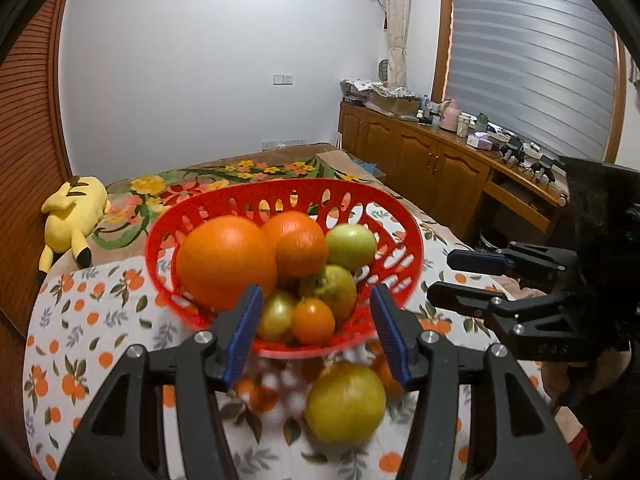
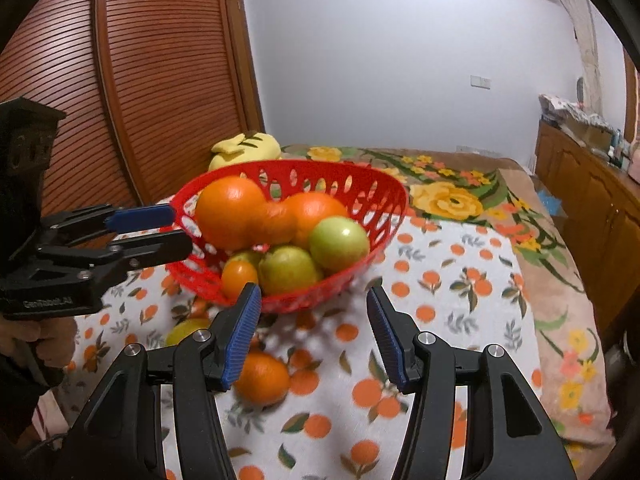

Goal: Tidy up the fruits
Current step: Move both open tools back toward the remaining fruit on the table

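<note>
The left gripper (image 1: 316,336) is seen spread, nothing pinched; the right gripper (image 2: 314,336) is likewise held apart and empty. A patterned cloth (image 2: 440,280) is spread over the bed. A red basket (image 1: 384,200) is set on it, filled with oranges and green fruits. A yellow-green fruit (image 1: 346,402) and an orange (image 2: 264,378) are left on the cloth just before the basket.

white wall (image 1: 200,80), wooden cabinets (image 1: 420,160), shuttered window (image 1: 532,60)
</note>
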